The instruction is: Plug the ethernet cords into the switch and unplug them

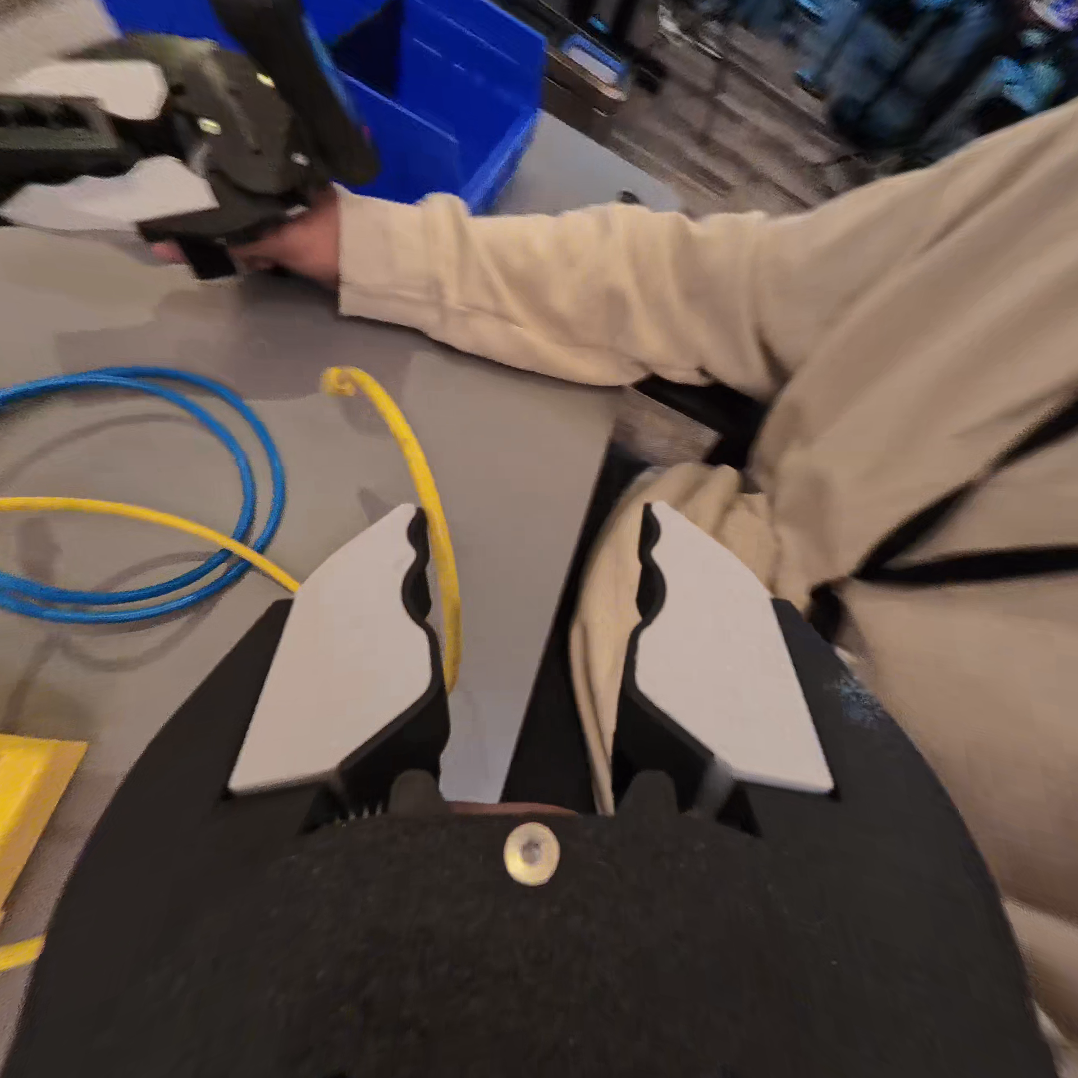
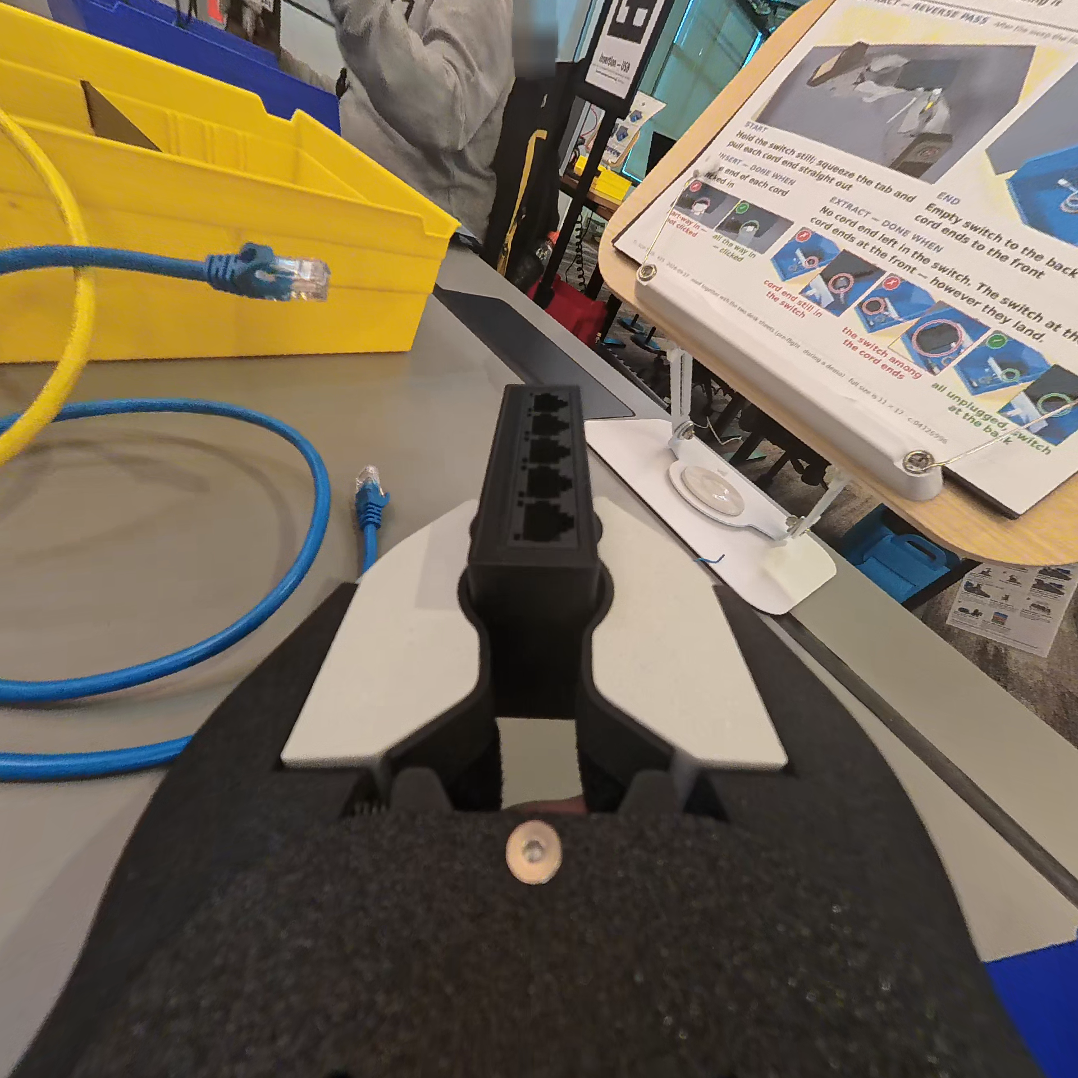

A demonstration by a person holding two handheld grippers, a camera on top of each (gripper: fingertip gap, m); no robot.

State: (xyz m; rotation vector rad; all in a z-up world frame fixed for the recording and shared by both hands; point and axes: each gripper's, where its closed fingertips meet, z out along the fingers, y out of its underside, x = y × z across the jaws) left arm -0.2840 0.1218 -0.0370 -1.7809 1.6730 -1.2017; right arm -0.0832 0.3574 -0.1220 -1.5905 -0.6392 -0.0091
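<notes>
In the left wrist view, the left tool (image 1: 534, 528) is seen released, its grey fingers (image 1: 350, 641) spread wide over the counter (image 1: 513, 466) edge with nothing between them; a yellow cord (image 1: 429, 496) curves just beside its left finger, and a coiled blue cord (image 1: 251, 466) lies farther left. Only here is a person's beige sleeve (image 1: 583, 291) shown, reaching across to the right tool (image 1: 233, 146), with a blue bin (image 1: 461, 105) behind it. In the right wrist view, the right tool (image 2: 534, 560) is seen clenched on the black switch (image 2: 539, 496), which is held by its near end with the row of empty ports facing up. Only here are the blue cord's two plugs shown: one (image 2: 291, 274) raised in the air before a yellow bin (image 2: 233, 233), the other (image 2: 370, 496) resting on the counter left of the switch. To the right, an instruction sheet (image 2: 875, 233) is carried on a white stand (image 2: 711, 496). The counter is smooth and grey; a person in a grey top (image 2: 420, 105) is seen behind it.
</notes>
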